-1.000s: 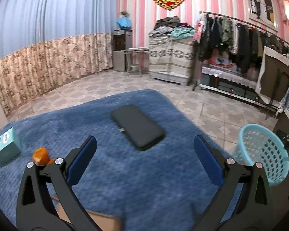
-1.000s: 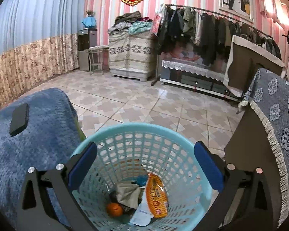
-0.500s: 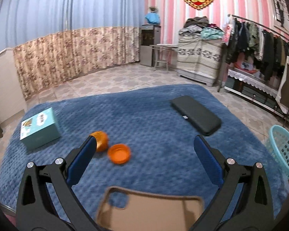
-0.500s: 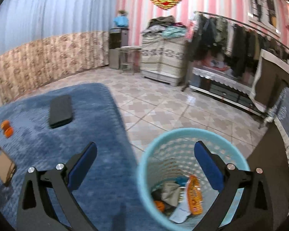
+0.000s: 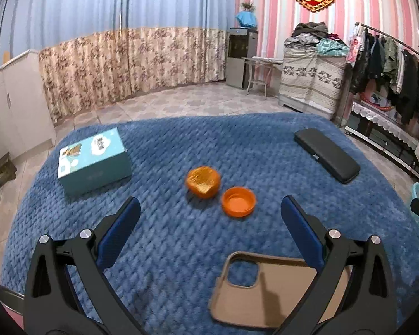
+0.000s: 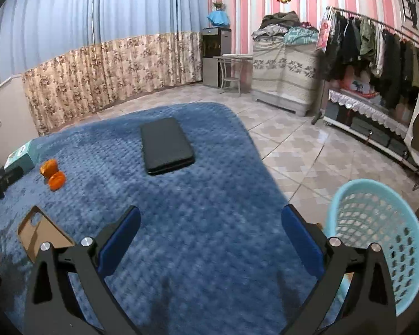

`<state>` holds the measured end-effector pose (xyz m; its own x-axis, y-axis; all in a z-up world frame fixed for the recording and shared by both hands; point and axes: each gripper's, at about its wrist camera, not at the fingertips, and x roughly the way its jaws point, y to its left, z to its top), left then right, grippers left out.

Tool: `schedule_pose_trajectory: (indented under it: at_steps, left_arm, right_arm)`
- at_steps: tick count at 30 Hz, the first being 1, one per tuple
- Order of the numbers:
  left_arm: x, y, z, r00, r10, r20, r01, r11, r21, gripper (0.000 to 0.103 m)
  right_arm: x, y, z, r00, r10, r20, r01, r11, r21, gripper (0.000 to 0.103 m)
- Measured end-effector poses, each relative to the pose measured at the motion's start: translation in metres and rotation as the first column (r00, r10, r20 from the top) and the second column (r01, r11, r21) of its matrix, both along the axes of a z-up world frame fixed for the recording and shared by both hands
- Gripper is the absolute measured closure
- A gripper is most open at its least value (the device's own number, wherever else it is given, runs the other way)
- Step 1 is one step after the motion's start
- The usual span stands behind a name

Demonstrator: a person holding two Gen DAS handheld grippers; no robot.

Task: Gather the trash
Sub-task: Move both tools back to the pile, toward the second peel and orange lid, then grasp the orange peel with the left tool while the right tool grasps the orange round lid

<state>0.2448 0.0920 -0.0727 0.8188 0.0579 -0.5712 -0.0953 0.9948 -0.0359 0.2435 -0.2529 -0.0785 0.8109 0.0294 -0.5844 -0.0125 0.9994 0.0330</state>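
Quilted blue blanket (image 5: 181,145) lying under both grippers.
L gripper (image 5: 209,220) & R gripper (image 6: 209,223) hovering wide open, empty; round orange foil-wrapped ball (image 5: 203,181) sitting ahead.

Two wrist views over (shared) blue blanket (image 5: 181,145)

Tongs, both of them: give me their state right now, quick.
Left tongs: open, holding nothing, above the blue blanket.
Right tongs: open, holding nothing, beside the blue basket.
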Motion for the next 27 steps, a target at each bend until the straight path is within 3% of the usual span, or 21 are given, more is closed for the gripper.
schedule_pose_trajectory:
  at_steps: [6, 9, 13, 16, 19, 21, 24, 27]
  left_arm:
    - [0.028, 0.014, -0.019, 0.998, 0.016, -0.053, -0.016, 1.000, 0.003, 0.006]
    - [0.043, 0.022, -0.025, 0.998, 0.034, -0.057, -0.035, 0.999, -0.014, 0.006]
    - [0.074, 0.027, -0.038, 0.991, -0.006, -0.136, -0.004, 0.997, -0.072, 0.006]
    - [0.088, 0.025, -0.039, 0.990, -0.022, -0.139, 0.010, 0.996, -0.087, 0.010]
    - [0.100, 0.025, -0.044, 0.984, -0.067, -0.162, 0.048, 0.991, -0.122, 0.036]
    - [0.103, 0.024, -0.049, 0.977, -0.097, -0.188, 0.068, 0.986, -0.154, 0.060]
    - [0.100, 0.027, -0.052, 0.976, -0.104, -0.192, 0.071, 0.983, -0.170, 0.067]
    - [0.086, 0.032, -0.043, 0.984, -0.054, -0.167, 0.032, 0.991, -0.132, 0.068]
  right_arm:
    - [0.025, 0.012, -0.017, 0.999, 0.002, -0.046, 0.001, 0.998, 0.062, 0.004]
    - [0.034, 0.025, -0.025, 0.998, 0.013, -0.059, -0.010, 0.999, 0.040, 0.004]
    - [0.044, 0.040, -0.034, 0.996, 0.023, -0.083, -0.023, 1.000, -0.003, 0.004]
    - [0.047, 0.047, -0.036, 0.994, 0.027, -0.106, -0.031, 0.999, -0.036, 0.004]
    - [0.051, 0.051, -0.039, 0.988, 0.023, -0.153, -0.029, 0.999, -0.031, 0.004]
    - [0.052, 0.054, -0.038, 0.987, 0.030, -0.161, -0.033, 0.999, -0.013, 0.004]
    - [0.052, 0.067, -0.036, 0.987, 0.054, -0.152, -0.058, 0.998, -0.019, 0.004]
    - [0.051, 0.084, -0.030, 0.987, 0.085, -0.136, -0.090, 0.995, -0.032, 0.004]
